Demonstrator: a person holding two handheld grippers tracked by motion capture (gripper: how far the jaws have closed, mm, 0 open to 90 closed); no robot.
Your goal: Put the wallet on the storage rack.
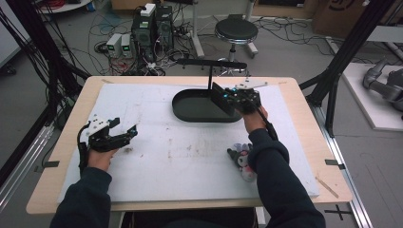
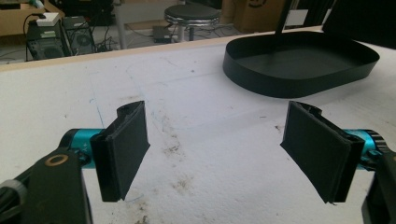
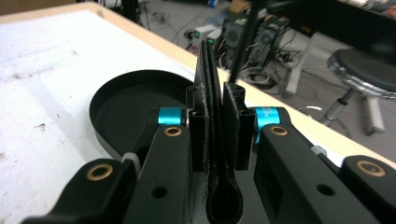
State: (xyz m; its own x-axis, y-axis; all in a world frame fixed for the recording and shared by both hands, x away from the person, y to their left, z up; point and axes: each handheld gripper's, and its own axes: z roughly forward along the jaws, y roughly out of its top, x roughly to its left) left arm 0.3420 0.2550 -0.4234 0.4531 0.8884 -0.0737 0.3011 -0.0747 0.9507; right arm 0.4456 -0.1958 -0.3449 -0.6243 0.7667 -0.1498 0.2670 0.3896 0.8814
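A white mat (image 1: 157, 142) covers the wooden table (image 1: 304, 118). At its far side sits a black oval tray (image 1: 190, 110) with an upright post. Over the tray's right end the right gripper (image 1: 227, 98) is clamped on a flat black folded piece (image 3: 211, 93), held edge-up above the tray floor. The left gripper (image 1: 124, 130) hovers low over the mat's left side, jaws spread wide, nothing between. Small mixed objects (image 1: 241, 159) lie beside the right sleeve.

The tray (image 1: 190, 110) was plain black; the mat (image 1: 157, 156) was white with brown stains; the bench (image 1: 328, 156) edge was pale wood.
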